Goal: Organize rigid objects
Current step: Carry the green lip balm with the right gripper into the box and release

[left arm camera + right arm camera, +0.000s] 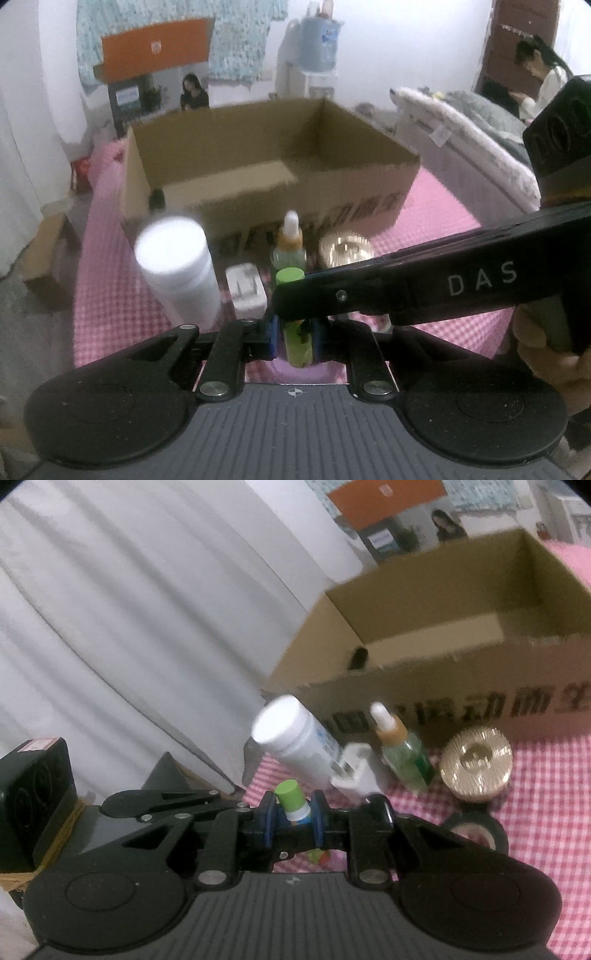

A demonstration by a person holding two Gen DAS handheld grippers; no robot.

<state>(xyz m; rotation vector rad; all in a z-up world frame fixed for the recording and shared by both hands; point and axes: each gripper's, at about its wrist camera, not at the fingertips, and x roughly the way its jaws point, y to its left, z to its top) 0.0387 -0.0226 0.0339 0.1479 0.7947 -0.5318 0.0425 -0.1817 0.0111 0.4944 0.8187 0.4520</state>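
Cardboard box [266,184] sits at the far side of the pink checked cloth [110,295], top open; inside, only a small dark item [157,197] shows in its near-left corner, rest of the floor looks bare. Near side of box, left to right: white bottle [177,273] w/ white cap, white plug adapter [245,291], small clear dropper bottle [290,245] w/ greenish contents and white tip, gold ribbed round lid or jar [345,251]; in the right wrist view a black tape roll [476,830] lies nearer, right of the gripper. Left gripper [293,338]: jaws narrow, blue pads clamped on the lower body of a green-capped tube [290,277]. Right gripper [291,818]: also narrow, pads pressed on the same tube just below its cap, so both tools hold it, near the front of the cloth, short of the box. Writing: "DAS" in white on the right tool's arm; dark printed characters along the box's near wall, too blurred to read; bottle label unreadable.
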